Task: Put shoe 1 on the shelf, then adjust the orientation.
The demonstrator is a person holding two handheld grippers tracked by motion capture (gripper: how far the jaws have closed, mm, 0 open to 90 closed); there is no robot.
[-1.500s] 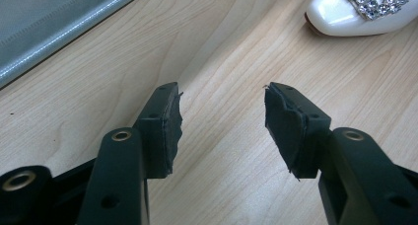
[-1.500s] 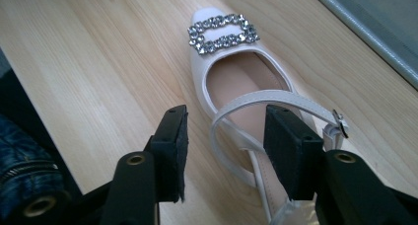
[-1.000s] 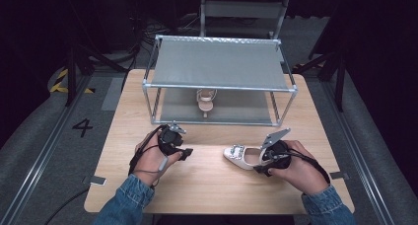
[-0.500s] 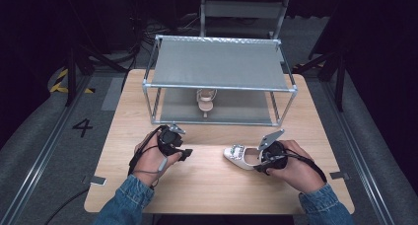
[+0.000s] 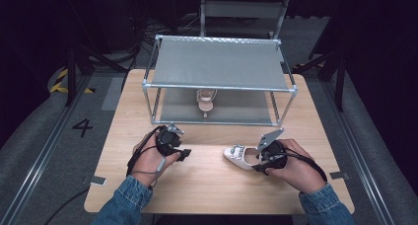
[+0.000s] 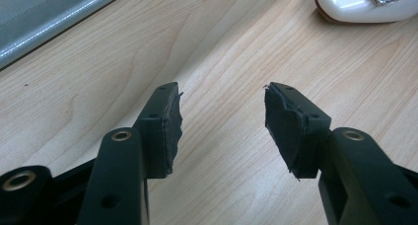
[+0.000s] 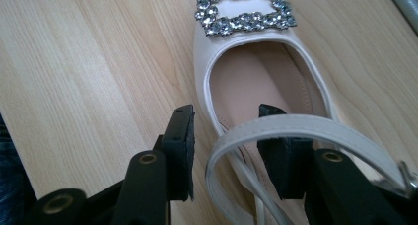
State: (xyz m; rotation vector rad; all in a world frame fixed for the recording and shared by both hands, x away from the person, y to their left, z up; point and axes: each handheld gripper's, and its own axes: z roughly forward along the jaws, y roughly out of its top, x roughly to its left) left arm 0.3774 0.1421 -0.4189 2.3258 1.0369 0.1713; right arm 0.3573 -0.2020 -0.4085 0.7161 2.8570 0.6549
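Right claw [image 7: 224,151] straddles glossy white jewel-buckled shoe [image 7: 256,82].

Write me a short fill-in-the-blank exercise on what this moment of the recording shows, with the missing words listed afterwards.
1. The left gripper hovers over bare wood with its jaws ____.
2. The white shoe by the right gripper has a sparkling ____ on its toe.
3. The second shoe stands on the ____ shelf of the metal rack.
4. One right jaw sits inside the white shoe, the other ____ it.

Missing words: open; buckle; lower; outside
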